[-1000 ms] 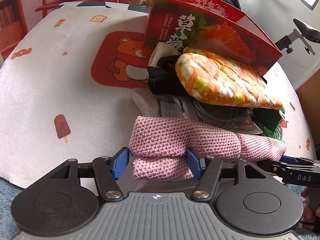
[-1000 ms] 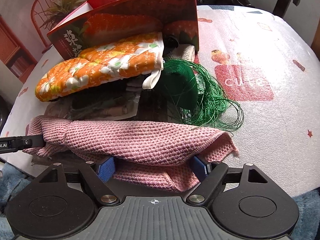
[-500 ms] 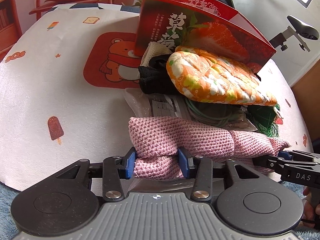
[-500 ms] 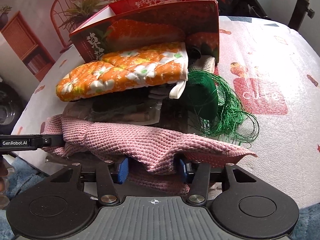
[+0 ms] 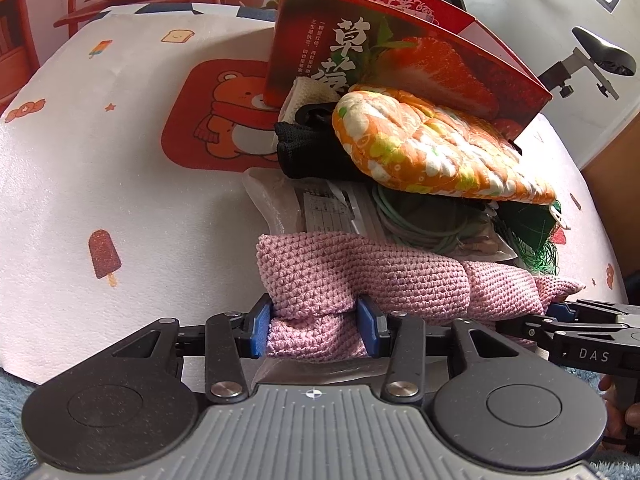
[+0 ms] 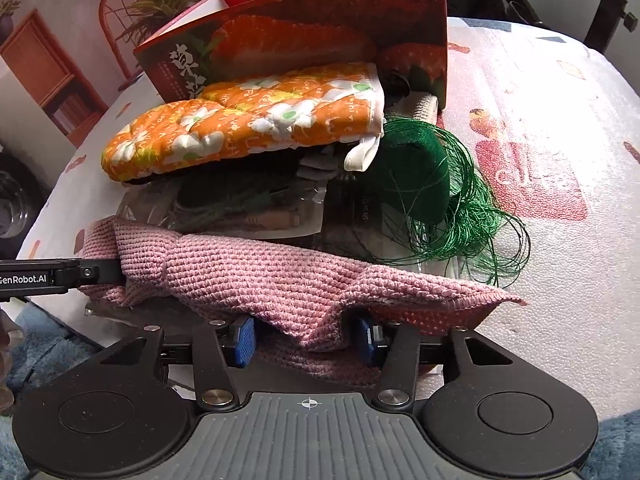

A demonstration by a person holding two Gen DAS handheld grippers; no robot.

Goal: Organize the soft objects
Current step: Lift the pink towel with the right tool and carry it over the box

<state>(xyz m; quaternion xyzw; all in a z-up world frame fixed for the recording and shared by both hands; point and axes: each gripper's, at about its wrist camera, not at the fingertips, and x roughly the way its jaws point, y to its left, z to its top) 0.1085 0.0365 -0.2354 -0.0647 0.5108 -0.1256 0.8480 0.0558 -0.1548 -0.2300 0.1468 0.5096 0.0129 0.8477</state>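
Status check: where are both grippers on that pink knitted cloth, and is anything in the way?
Left gripper and right gripper both clamped on the pink knitted cloth. Cloth bunched at table edge. Green thread and orange oven mitt piled just behind it.

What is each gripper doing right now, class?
Left gripper: closed on the pink knit.
Right gripper: closed on the same knit's other end.

left wrist: close, angled down | right wrist: same | shared: pink knit cloth [image 5: 360,276], strawberry box [image 6: 304,40]
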